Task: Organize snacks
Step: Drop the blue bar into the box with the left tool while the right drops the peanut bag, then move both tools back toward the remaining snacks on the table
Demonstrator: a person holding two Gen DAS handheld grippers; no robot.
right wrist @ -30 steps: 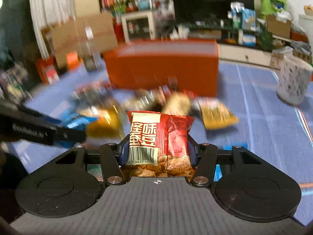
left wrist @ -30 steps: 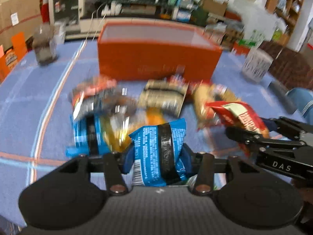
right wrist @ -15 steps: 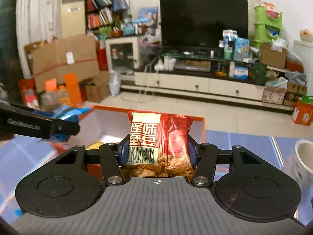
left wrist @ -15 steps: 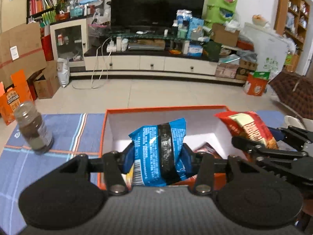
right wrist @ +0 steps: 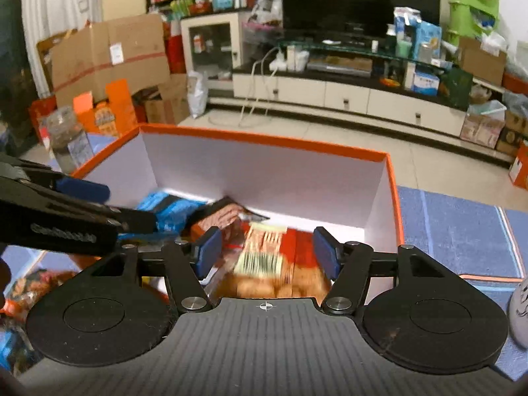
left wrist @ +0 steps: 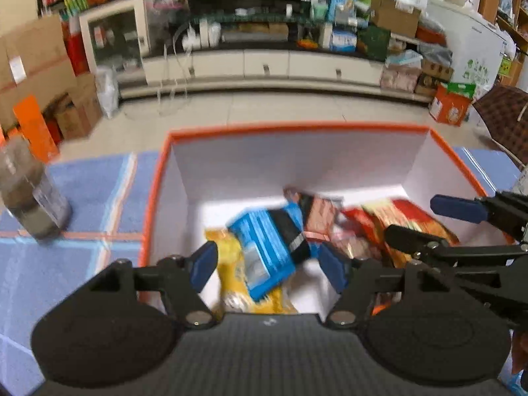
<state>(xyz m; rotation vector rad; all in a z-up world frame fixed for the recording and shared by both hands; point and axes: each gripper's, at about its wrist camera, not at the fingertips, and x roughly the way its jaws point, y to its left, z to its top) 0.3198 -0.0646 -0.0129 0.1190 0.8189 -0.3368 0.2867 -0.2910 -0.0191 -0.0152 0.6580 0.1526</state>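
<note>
Since both tools now hang over the orange box (left wrist: 158,198), this moment reads as a double release. The left tool (left wrist: 267,265) has just been opening; its blue pads stand apart, and the blue packet (left wrist: 269,247) lies blurred between and below them, apparently clear of both pads and on its way down onto a yellow packet (left wrist: 231,264) on the box floor. The right tool (right wrist: 265,252) has likewise just been opening; the red packet (right wrist: 280,257) shows smeared beneath its parted pads, and I judge it released, though blur forbids certainty about the last contact.

Governing relation: each packet lies straight ahead of and below its own tool, inside the box. The blue packet's long axis runs diagonally, from the near left toward the far right corner. The red packet's long axis points toward the far wall. No further reach is needed; the next move would be a withdrawal toward the near wall of the box, each tool minding the other, since they hang close side by side.

Left view alone shows the yellow packet and a jar (left wrist: 29,198) standing on the blue-clothed desk (left wrist: 82,181) left of the box. Right view alone shows the red packet's barcode, loose snacks (right wrist: 29,287) waiting on the desk at the near left, and a white cup (right wrist: 519,310) at the right edge.
</note>
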